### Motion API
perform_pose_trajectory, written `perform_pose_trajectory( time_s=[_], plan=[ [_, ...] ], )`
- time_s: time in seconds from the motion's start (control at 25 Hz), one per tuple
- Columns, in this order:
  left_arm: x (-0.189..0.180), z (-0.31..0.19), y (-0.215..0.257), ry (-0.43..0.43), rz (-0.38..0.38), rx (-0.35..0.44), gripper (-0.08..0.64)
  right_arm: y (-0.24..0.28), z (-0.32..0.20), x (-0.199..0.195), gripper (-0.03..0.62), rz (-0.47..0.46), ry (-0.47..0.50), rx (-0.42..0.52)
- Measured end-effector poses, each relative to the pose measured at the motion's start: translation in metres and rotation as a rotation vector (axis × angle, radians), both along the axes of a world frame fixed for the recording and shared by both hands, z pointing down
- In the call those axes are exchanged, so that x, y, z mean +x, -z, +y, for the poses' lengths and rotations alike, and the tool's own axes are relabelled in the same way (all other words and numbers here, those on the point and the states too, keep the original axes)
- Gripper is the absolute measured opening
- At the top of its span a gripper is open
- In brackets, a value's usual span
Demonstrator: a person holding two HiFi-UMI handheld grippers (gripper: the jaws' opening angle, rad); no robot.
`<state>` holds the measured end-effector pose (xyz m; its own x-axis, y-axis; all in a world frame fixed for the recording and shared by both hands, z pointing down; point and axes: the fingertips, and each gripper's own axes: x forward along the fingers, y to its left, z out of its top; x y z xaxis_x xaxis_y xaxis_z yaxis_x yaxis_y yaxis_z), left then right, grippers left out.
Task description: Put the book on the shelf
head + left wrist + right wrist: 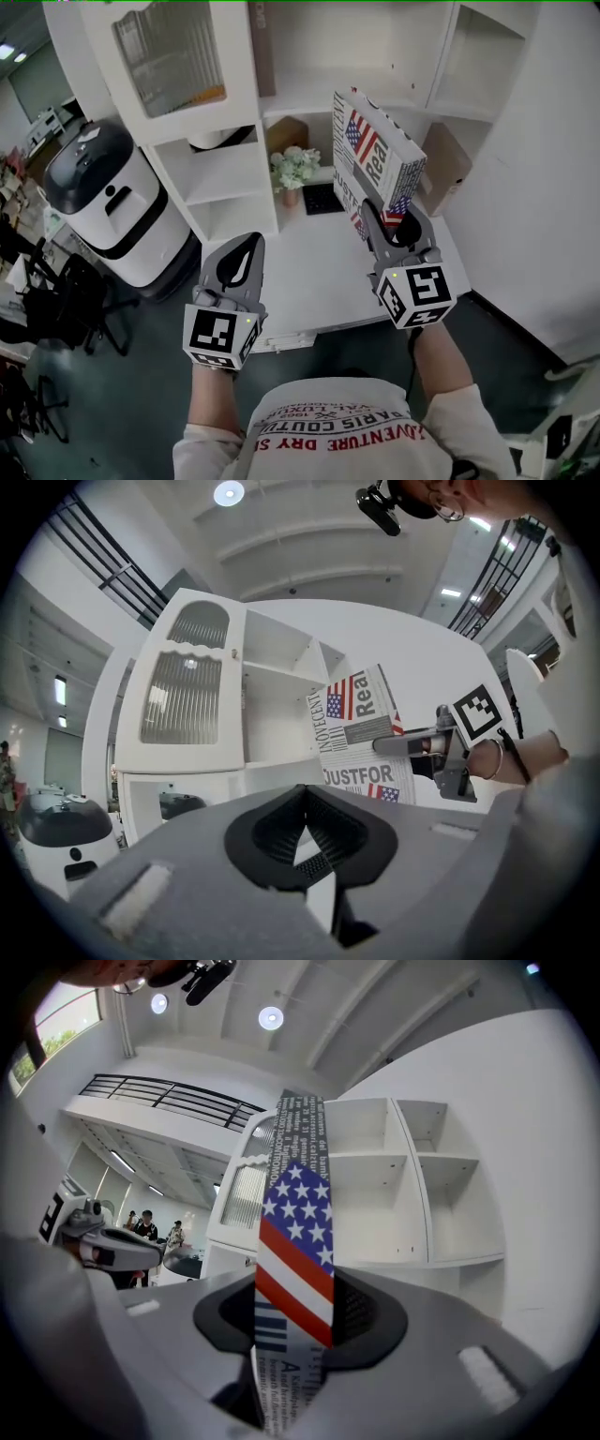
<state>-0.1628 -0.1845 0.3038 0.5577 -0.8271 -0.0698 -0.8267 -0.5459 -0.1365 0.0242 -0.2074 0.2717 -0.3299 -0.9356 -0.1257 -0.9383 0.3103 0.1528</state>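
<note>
A book (375, 150) with an American-flag, newspaper-style cover is held up in the air in front of the white shelf unit (309, 94). My right gripper (392, 223) is shut on its lower edge. In the right gripper view the book (295, 1241) stands edge-on between the jaws, with the open shelf compartments (394, 1194) behind it. My left gripper (242, 258) hangs lower left over the desk edge, shut and holding nothing. In the left gripper view the shut gripper (309, 850) faces the book (361, 728) and the right gripper (412, 745).
A white desk (309, 267) runs below the shelves, carrying a small flower pot (294, 171) and a brown box (445, 169). A white-and-black round machine (103, 202) stands on the floor at the left, with dark chairs (56, 291) beside it. A white wall closes the right side.
</note>
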Motion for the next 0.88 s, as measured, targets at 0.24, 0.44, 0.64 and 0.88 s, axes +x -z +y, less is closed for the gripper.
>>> perform_pose_trajectory(
  time_s=[0.24, 0.44, 0.64, 0.88],
  plan=[
    [-0.004, -0.03, 0.02, -0.032, -0.007, 0.071, 0.005, 0.037, -0.037, -0.013, 0.152, 0.042, -0.034, 0.049],
    [-0.01, -0.054, 0.042, -0.024, -0.016, 0.112, 0.005, 0.076, -0.076, -0.029, 0.152, 0.091, -0.035, 0.105],
    [-0.023, -0.08, 0.054, 0.006, -0.011, 0.123, 0.005, 0.112, -0.11, -0.04, 0.152, 0.125, -0.041, 0.162],
    [-0.024, -0.099, 0.064, 0.033, -0.037, 0.16, 0.005, 0.139, -0.158, -0.047, 0.152, 0.149, -0.051, 0.188]
  ],
)
